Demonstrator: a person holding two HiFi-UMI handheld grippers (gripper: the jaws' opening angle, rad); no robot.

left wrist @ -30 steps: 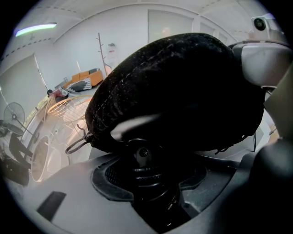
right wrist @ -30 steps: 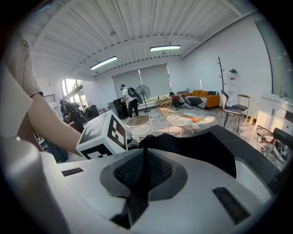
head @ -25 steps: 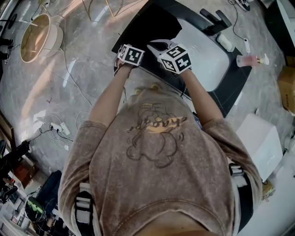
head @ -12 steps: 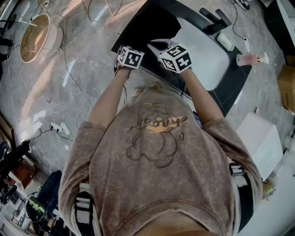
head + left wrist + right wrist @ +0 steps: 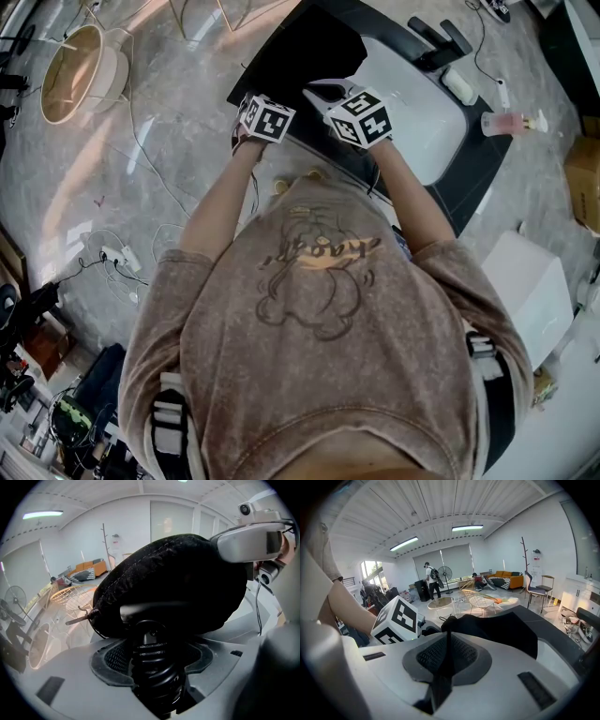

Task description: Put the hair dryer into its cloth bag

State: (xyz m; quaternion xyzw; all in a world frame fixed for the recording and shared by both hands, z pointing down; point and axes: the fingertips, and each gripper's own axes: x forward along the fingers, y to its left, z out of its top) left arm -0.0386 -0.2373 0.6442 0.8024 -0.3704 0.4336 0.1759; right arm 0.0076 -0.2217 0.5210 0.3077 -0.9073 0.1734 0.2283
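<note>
Your hair dryer (image 5: 154, 613) is pretty much swallowed by the cloth bag (image 5: 173, 583). In the left gripper view all that shows is a smooth black stub and the ribbed black neck (image 5: 152, 667), poking out of the bag's underside at 6 o'clock. So the visible bit runs 12 to 6, tail end aimed down at the camera. The rest is hidden in the cloth, so I can't tell which way the nozzle faces. The bag itself bulges widest from about 8 to 2 o'clock.

Your left gripper (image 5: 151, 644) has its jaws spread wide, and they've just been easing further apart. The ribbed neck stands between them with a dark sliver of gap on its right side, so it doesn't look clamped.

Your right gripper (image 5: 446, 644) is the opposite: jaws pressed together, pinching a thin fold of the bag's black cloth, which runs up toward 1 o'clock into the rest of the bag. The left gripper's marker cube (image 5: 398, 618) sits at 10 o'clock of that pinch.

In the head view the bag lies on the black counter (image 5: 469, 178) at 12 o'clock of both grippers, with the white sink (image 5: 422, 112) at its 3 o'clock
</note>
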